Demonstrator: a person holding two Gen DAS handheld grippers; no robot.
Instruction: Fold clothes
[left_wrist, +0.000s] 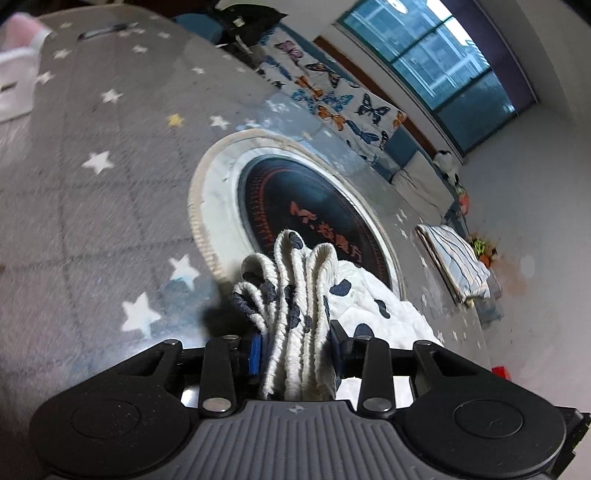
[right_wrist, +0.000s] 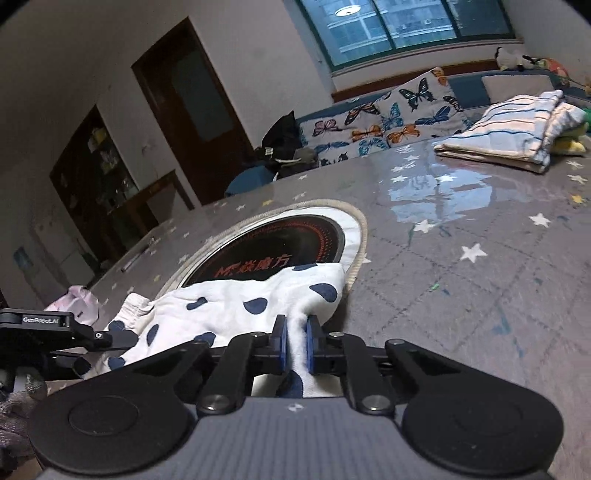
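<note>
Garment (right_wrist: 236, 306) pinched at both ends: left gripper (left_wrist: 295, 347) clamps its bunched waistband, right gripper (right_wrist: 297, 343) nips the far hem. Next, probably, stretch it flat ahead of both.

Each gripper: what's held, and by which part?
Left gripper clamps the bunched ribbed waistband of the white navy-spotted garment. Right gripper pinches a thin fold at the same garment's edge.

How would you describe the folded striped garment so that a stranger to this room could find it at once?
Start at the large grey star-patterned table. Follow it to its far side, toward the butterfly-print cushion below the window. There lies the folded white garment with thin blue stripes; unlike the white cloth with dark blue spots held by both grippers, it is striped, neatly stacked and untouched.
</note>
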